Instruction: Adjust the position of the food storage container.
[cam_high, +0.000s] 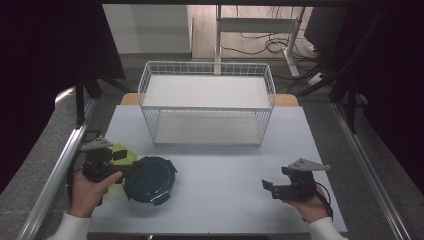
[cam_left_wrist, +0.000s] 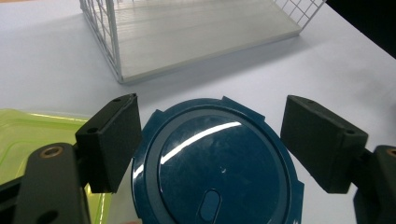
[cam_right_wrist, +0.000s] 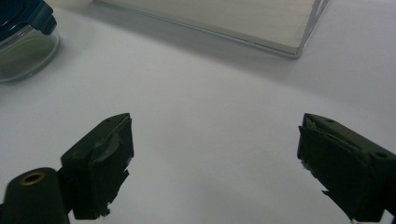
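Round container approached by the left gripper (cam_left_wrist: 210, 144)

The blue-lidded container (cam_left_wrist: 215, 168) is seen between its wide-open, empty jaws; they should be centred before closing. The right gripper (cam_right_wrist: 215, 163) is held open, empty.

1. No text, label, brand, number or sign can be read in any of the views.
2. The dark blue round lid (cam_left_wrist: 212, 172) has only a smooth oval mark near its edge, with no letters on it.
3. The white wire rack (cam_high: 207, 102) and the surface (cam_high: 220, 175) carry no writing.
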